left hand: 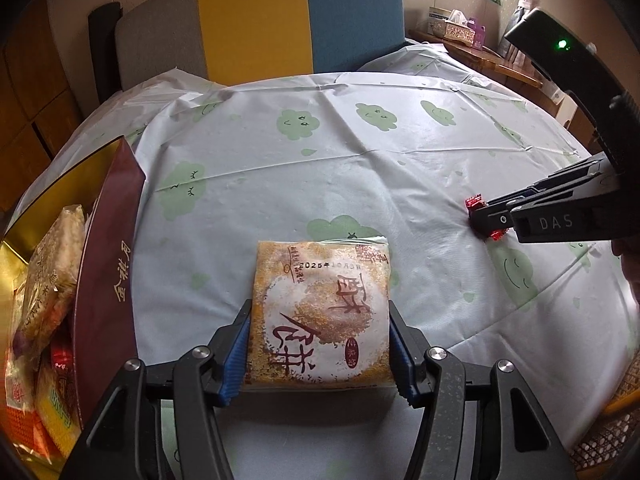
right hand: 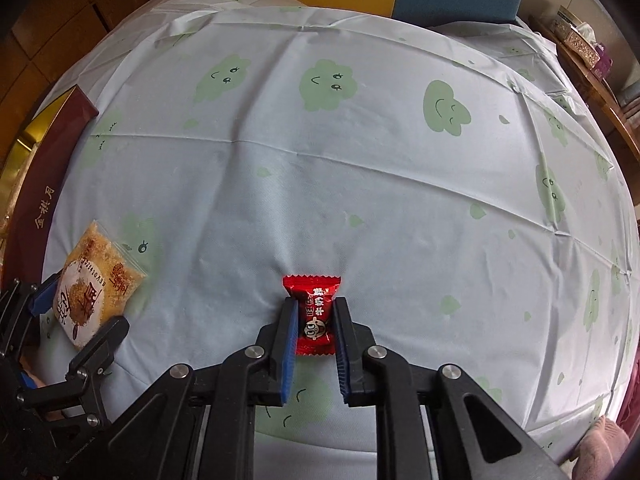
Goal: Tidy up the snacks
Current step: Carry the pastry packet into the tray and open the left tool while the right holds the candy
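Left wrist view: the left gripper (left hand: 320, 344) points down at a square clear packet of golden crumbly pastry with brown calligraphy (left hand: 322, 312), its blue pads against the packet's left and right edges, pinching it at its near half.
Pastry packet place: flat on the bench (left hand: 360, 152), near the middle of the near side, just right of the maroon box.
Bench cover: pale blue plastic sheet printed with green smiling clouds, creased in straight fold lines.
Snack box: open maroon cardboard box with a gold lining (left hand: 108, 248) at the left edge of the bench, holding several wrapped snacks (left hand: 48, 280) in orange, red and clear packets.
Right wrist view: the right gripper (right hand: 314, 320) is nearly pressed together, its blue pads squeezing the waist of a small red foil-wrapped candy with a cartoon face (right hand: 314, 308).
Candy place: on the bench cover, well to the right of the pastry packet, its serrated far end sticking out past the fingertips.
Right gripper seen from the left: it reaches in from the right edge, black with "DAS" lettering, red wrapper showing on both sides of its tips.
Background: a grey, yellow and blue padded chair back (left hand: 256, 20) beyond the far edge; a wooden shelf with a tissue box (left hand: 456, 26) at far right.
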The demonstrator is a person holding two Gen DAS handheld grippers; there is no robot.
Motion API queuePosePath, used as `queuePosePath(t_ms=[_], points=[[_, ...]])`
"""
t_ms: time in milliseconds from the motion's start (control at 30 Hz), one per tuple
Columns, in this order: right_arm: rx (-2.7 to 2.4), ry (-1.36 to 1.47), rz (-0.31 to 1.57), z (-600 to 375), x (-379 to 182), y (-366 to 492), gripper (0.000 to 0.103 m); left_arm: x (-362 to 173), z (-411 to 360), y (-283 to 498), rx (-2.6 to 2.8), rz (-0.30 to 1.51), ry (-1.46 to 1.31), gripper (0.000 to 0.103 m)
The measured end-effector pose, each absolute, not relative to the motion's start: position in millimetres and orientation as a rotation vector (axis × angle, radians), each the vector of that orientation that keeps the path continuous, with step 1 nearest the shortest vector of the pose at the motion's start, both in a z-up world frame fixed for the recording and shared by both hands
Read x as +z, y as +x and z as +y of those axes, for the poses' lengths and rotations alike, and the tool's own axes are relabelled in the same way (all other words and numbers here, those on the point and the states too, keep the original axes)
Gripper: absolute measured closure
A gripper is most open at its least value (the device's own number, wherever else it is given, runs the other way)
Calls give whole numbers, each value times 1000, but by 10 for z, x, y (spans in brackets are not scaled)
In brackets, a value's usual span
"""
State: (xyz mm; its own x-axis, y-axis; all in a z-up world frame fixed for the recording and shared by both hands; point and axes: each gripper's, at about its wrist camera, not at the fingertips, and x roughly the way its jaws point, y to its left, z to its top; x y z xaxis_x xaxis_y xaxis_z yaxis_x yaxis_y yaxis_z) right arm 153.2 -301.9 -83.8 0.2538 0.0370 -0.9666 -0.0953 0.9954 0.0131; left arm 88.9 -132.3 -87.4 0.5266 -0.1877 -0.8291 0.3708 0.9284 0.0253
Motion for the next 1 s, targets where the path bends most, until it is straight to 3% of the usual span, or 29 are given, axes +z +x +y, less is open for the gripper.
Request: queuePosePath(t_ms=[567, 1000], points=[[92, -188, 1274, -2592, -873, 1414, 85, -277, -926, 596, -290, 868, 138, 43], [96, -224, 1264, -2493, -898, 1361, 85, -128, -439, 604, -184, 859, 77, 43]])
